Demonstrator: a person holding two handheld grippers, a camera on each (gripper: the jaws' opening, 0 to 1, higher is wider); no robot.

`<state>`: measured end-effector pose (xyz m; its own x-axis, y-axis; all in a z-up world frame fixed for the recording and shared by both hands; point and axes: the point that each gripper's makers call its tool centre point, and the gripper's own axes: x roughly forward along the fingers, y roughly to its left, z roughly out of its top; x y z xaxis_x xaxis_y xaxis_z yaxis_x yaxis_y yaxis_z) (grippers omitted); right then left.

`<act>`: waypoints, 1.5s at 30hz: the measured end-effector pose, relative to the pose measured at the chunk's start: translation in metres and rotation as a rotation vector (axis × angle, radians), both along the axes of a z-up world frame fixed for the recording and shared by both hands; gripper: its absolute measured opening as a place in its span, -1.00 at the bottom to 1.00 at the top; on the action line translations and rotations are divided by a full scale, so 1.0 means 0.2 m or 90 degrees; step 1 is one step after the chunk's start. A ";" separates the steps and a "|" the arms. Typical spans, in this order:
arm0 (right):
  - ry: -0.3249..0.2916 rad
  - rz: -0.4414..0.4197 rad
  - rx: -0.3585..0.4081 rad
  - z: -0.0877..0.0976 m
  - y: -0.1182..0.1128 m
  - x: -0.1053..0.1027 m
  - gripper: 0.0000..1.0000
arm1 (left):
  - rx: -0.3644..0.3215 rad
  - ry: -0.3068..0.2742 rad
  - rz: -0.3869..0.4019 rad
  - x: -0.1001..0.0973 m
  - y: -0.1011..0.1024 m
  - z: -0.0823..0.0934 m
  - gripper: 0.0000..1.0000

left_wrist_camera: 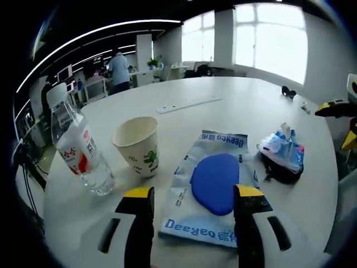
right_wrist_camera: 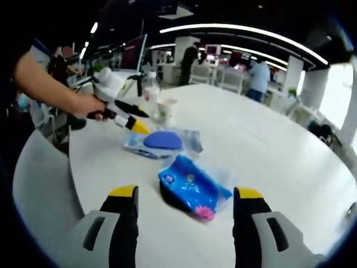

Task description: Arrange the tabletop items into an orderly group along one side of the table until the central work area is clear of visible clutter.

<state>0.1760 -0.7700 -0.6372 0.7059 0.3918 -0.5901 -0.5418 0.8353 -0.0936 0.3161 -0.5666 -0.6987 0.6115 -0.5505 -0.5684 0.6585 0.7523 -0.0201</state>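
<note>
Table (left_wrist_camera: pixel 223 111), white and round, carries four things bunched near its close edge. Biggest is the wipes pack (left_wrist_camera: pixel 209 187), flat, with a blue oval on top; it lies straight ahead of the left gripper (left_wrist_camera: pixel 193 204), whose jaws are spread and empty, one on each side of it. Next comes the bottle (left_wrist_camera: pixel 78 148), upright at the far left, then the blue pouch (right_wrist_camera: pixel 192 187), just ahead of the right gripper (right_wrist_camera: pixel 186 202), also spread and empty. Smallest is the paper cup (left_wrist_camera: pixel 138 145), beside the bottle. Grouping seems barely begun; next, probably, close on the pack and slide it toward the bottle.
</note>
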 end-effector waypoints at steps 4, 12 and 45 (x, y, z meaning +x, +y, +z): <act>0.000 -0.001 -0.011 0.00 0.00 0.00 0.26 | -0.005 0.001 -0.010 -0.04 -0.02 0.00 0.12; 0.008 -0.027 -0.014 -0.02 -0.03 0.00 0.21 | -0.013 0.001 -0.044 -0.09 -0.08 0.01 0.11; 0.022 -0.081 -0.030 -0.09 -0.17 0.02 -0.03 | -0.039 0.007 -0.107 -0.18 -0.28 0.06 0.04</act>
